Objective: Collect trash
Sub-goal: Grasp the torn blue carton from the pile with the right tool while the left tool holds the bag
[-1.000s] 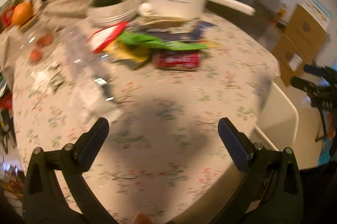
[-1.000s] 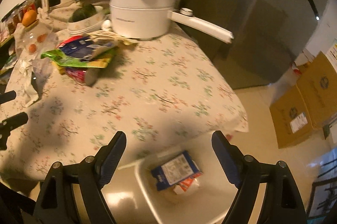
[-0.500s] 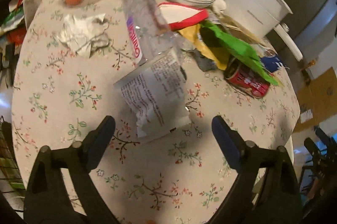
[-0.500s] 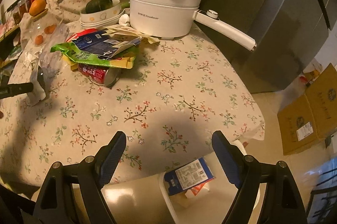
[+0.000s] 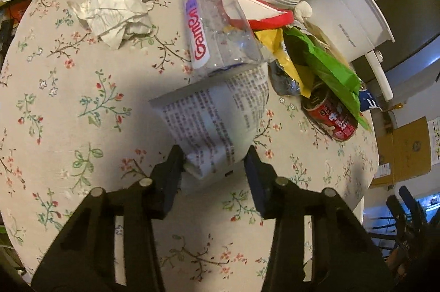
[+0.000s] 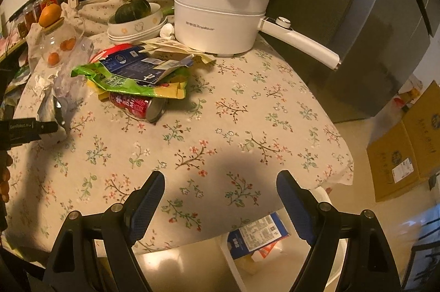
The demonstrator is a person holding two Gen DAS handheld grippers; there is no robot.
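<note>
My left gripper (image 5: 214, 164) is shut on the near end of a white printed wrapper (image 5: 217, 116) lying on the floral tablecloth (image 5: 68, 105). A crushed clear plastic bottle (image 5: 211, 19) lies just beyond it. Crumpled white paper (image 5: 115, 11), a red can (image 5: 331, 114) and green, yellow and red wrappers (image 5: 327, 63) lie further off. My right gripper (image 6: 220, 198) is open and empty above the table's near edge. The red can (image 6: 137, 106) and the wrapper pile (image 6: 137, 74) lie ahead to its left. A white bin (image 6: 275, 245) with a blue carton sits below the table edge.
A white electric pot (image 6: 220, 19) with a long handle stands at the back. Stacked bowls with a green squash (image 6: 134, 17) sit beside it. A glass jar with oranges (image 6: 59, 44) is at the left. Cardboard boxes (image 6: 407, 146) stand on the floor at right.
My left gripper moved forward and closed on the white wrapper. My right gripper rose and moved in over the table, still open.
</note>
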